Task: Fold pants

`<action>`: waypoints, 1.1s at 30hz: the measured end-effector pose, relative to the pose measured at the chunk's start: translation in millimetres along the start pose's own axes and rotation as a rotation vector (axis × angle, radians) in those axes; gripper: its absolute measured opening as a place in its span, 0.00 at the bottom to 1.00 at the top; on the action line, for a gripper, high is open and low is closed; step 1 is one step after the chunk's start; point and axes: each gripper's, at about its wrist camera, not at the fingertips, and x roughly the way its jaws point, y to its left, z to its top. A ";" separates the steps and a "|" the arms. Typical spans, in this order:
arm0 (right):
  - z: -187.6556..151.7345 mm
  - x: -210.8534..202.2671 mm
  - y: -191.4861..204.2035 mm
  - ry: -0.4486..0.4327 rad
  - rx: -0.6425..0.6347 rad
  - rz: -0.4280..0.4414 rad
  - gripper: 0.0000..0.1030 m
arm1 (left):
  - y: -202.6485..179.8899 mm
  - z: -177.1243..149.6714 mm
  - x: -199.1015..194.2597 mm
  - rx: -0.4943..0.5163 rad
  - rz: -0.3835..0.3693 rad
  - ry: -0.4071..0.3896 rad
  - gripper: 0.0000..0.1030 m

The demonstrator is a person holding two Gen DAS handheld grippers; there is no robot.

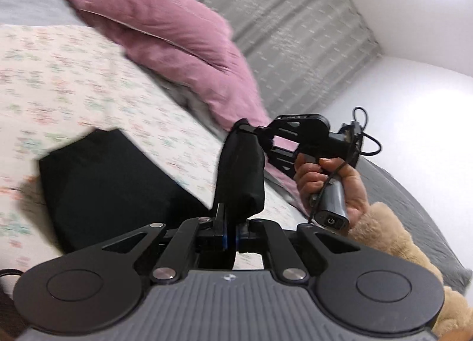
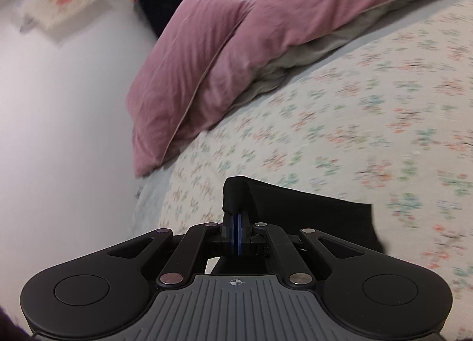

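Black pants (image 1: 103, 187) lie partly folded on the floral bedsheet (image 1: 74, 80). One edge of them is lifted and stretched between both grippers. At the bottom of the left wrist view, my left gripper (image 1: 231, 216) is shut on that raised black fabric. My right gripper (image 1: 248, 129) is held by a hand (image 1: 325, 175) just beyond it and pinches the other end of the same edge. In the right wrist view, the right gripper (image 2: 236, 216) is shut on a corner of the pants (image 2: 310, 211), which trail off to the right over the sheet (image 2: 369, 119).
Pink pillows (image 1: 165, 33) (image 2: 236, 45) lie at the head of the bed. A grey patterned curtain (image 1: 295, 30) and a white wall (image 2: 59, 134) stand beyond. A grey blanket (image 1: 414, 208) covers the right edge. A fuzzy tan sleeve (image 1: 393, 240) is at lower right.
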 end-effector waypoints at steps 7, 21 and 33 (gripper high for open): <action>-31.9 93.1 42.6 0.106 -0.028 0.007 0.02 | 51.6 17.2 -15.8 -0.084 0.202 -0.020 0.29; -52.7 122.4 58.1 0.130 -0.098 -0.056 0.61 | 79.7 51.6 -9.2 0.069 0.299 0.092 0.85; -74.7 2.6 -38.1 0.108 -0.107 -0.108 0.66 | 85.2 109.9 113.0 0.293 0.237 0.406 0.90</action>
